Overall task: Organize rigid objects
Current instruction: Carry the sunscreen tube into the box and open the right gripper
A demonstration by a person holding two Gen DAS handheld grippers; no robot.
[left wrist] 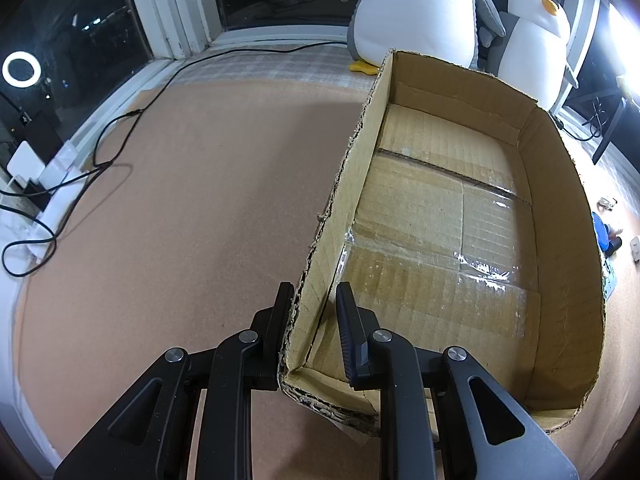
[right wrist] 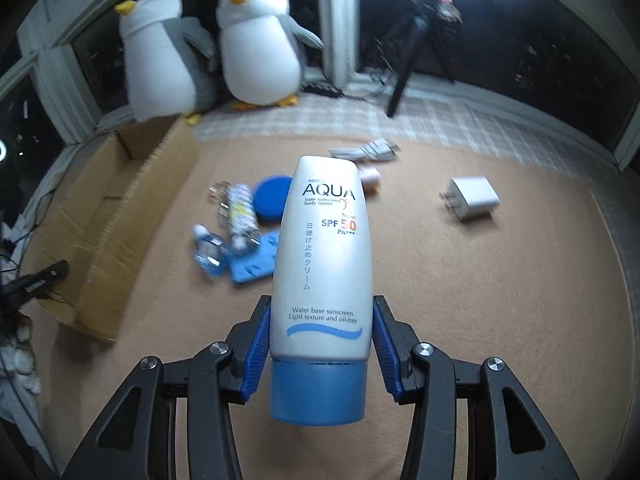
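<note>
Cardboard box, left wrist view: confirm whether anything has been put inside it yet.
No. The cardboard box shows only its bare taped floor, while the left gripper clamps its wall.

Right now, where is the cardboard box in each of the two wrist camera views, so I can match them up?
Left wrist view: the cardboard box fills the centre and right, open and empty, with the left gripper shut on the wall at its near corner.
Right wrist view: the cardboard box lies at the left edge, beyond the sunscreen tube held in the right gripper.
Shared landmark: the two plush penguins standing behind the box.
</note>
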